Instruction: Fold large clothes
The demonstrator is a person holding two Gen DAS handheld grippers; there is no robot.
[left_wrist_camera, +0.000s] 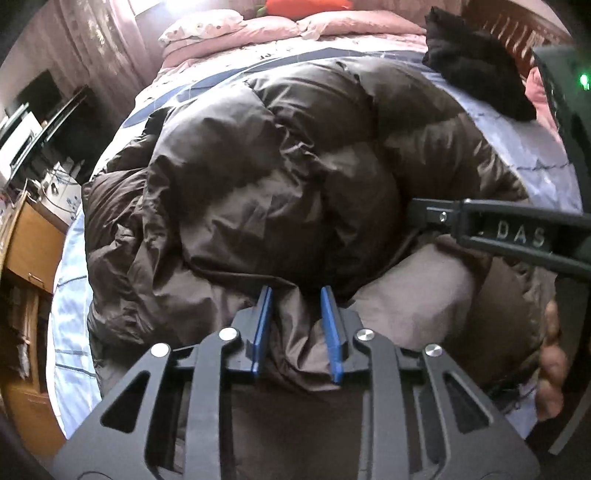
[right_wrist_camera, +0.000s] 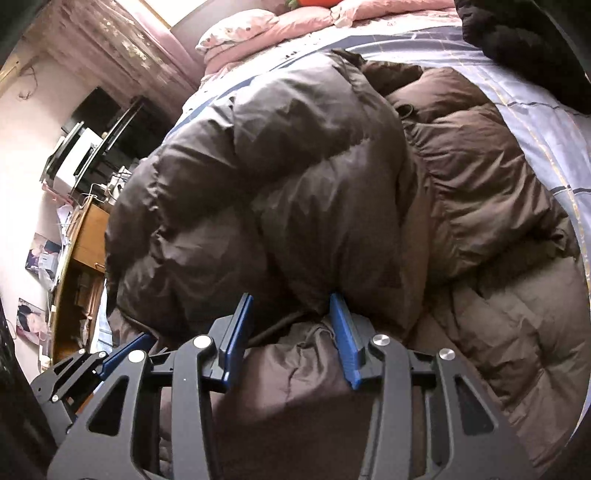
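A large puffy dark brown down jacket (left_wrist_camera: 266, 177) lies bunched on the bed; it also fills the right wrist view (right_wrist_camera: 314, 184). My left gripper (left_wrist_camera: 296, 295) has its blue pads apart with a fold of the jacket's near edge between them. My right gripper (right_wrist_camera: 291, 302) also stands with pads apart, jacket fabric bulging between them. The right gripper's black body (left_wrist_camera: 498, 229) shows at the right in the left wrist view, and the left gripper (right_wrist_camera: 92, 365) shows at lower left in the right wrist view.
The bed has a light blue checked sheet (left_wrist_camera: 70, 295) and pink pillows (left_wrist_camera: 236, 26) at the head. A black garment (left_wrist_camera: 476, 74) lies at the far right. A wooden cabinet (left_wrist_camera: 29, 251) and cluttered shelves (right_wrist_camera: 85, 155) stand left of the bed.
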